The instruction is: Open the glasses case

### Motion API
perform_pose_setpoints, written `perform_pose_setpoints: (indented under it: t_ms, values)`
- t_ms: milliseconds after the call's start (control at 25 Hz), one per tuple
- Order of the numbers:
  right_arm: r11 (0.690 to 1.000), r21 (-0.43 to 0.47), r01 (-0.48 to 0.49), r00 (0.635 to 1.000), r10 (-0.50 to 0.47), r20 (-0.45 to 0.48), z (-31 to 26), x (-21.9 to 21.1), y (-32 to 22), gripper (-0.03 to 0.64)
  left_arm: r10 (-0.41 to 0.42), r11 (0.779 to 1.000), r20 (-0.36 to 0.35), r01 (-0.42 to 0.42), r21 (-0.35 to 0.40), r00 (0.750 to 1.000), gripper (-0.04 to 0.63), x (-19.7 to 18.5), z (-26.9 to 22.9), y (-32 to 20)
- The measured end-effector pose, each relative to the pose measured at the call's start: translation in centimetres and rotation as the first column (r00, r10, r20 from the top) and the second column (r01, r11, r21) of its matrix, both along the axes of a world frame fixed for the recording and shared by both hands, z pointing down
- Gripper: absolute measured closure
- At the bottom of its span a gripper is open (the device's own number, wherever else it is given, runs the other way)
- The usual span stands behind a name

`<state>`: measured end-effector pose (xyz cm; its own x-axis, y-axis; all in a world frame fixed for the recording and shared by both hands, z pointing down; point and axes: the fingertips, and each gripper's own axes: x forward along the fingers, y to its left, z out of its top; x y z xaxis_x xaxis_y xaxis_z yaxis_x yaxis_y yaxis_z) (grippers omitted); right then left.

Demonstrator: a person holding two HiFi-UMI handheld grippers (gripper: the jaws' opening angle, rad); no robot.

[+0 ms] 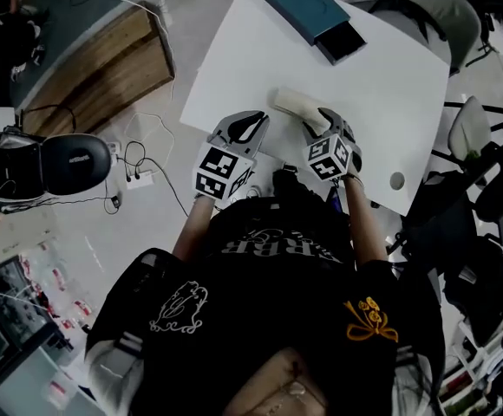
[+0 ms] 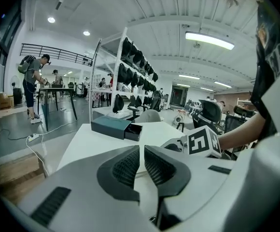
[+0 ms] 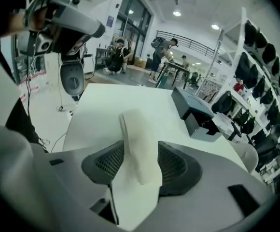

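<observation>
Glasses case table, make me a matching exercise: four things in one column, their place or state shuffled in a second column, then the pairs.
1 glasses case
2 teal box
3 left claw
4 right claw

A jaws together, nothing between them
B jaws apart
C far end of the table
D cream, lying between two jaws

Pairs: 1-D, 2-C, 3-A, 4-B
</observation>
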<state>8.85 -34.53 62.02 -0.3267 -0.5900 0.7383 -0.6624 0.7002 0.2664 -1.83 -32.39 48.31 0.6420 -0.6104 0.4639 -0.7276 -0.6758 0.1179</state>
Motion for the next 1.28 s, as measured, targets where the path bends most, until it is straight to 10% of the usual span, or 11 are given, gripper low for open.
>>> perform_pose_setpoints:
  t_ms: [360, 1280]
  values:
    - [0.995, 0.013, 0.096, 0.987, -0.094, -0.134, 2.3, 0.8, -0.7, 0.403, 0.026, 0.996, 0.111, -0.017, -0.086, 0.993, 0.557, 0.8, 4.9, -2.3]
    - [0.992, -0.072, 0.104, 0.994, -0.106, -0.024, 1.9, 1.3, -1.8, 0.412, 0.241, 0.935, 0.258, -0.152, -0.322, 0.936, 0.448, 3.1, 19.1, -6.2]
